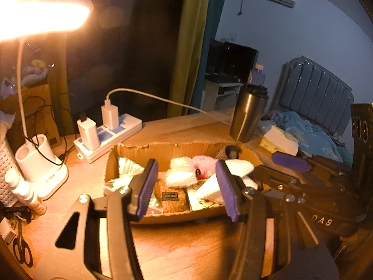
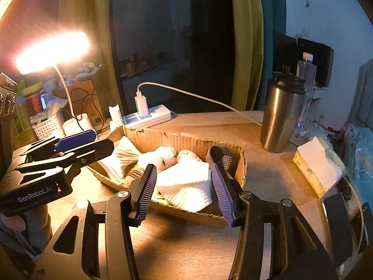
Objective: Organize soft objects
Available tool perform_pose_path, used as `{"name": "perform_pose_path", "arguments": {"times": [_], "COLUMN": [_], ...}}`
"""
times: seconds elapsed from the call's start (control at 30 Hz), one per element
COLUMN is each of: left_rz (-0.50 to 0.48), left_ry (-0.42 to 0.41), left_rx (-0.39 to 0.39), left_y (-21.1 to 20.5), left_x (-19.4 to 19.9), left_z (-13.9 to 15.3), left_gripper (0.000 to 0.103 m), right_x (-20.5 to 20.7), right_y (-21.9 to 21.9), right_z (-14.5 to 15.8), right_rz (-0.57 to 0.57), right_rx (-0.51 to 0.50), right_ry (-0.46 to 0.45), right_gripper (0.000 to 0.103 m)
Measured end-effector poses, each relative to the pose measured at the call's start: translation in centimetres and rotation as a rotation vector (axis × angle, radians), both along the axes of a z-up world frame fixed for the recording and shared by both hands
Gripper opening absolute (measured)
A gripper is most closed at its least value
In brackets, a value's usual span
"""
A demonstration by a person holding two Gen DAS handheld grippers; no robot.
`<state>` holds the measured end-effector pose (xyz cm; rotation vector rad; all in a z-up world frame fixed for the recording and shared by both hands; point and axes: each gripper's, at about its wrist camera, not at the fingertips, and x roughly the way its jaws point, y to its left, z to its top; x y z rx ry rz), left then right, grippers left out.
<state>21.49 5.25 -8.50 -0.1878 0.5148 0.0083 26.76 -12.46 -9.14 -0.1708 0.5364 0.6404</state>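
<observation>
Your left gripper (image 1: pixel 186 187) and right gripper (image 2: pixel 184 192) both hang spread wide and empty at the near rim of a shallow cardboard tray (image 1: pixel 163 148) on the wooden desk (image 1: pixel 186 245). The soft objects lie packed inside it: a folded white towel (image 2: pixel 186 186) with a nubby weave at the front right, a pink plush toy (image 1: pixel 204 164) near the back wall, a fluffy white bundle (image 1: pixel 179 176) beside it, and a brown fuzzy piece (image 1: pixel 172 199) bearing a dark label. The tray's edges are torn and ragged, its corrugation exposed. Bare wood lies open in front of the tray. To the right stand a smooth steel tumbler (image 2: pixel 282 114) and a tissue box (image 2: pixel 314 165); behind the tray sits a white power strip (image 1: pixel 109 137), under the glaring lamp (image 1: pixel 44 16).
</observation>
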Motion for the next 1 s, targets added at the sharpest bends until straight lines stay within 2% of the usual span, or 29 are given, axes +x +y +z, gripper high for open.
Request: {"name": "perform_pose_path", "arguments": {"times": [0.03,0.1,1.0], "left_rz": [0.001,0.008,0.000], "left_ry": [-0.007,-0.028,-0.163], "left_rx": [0.000,-0.006,0.033], "left_y": [0.0,0.1,-1.8], "left_x": [-0.4,-1.2,-9.6], "left_z": [0.2,0.7,5.9], "left_gripper": [0.069,0.072,0.072], "right_x": [-0.2,-0.8,-8.8], "right_y": [-0.1,-0.2,-3.0], "right_z": [0.2,0.6,5.6], "right_rz": [-0.001,-0.004,-0.029], "right_rx": [0.001,0.004,0.049], "right_ry": [-0.006,-0.019,-0.171], "right_gripper": [0.053,0.053,0.058]}}
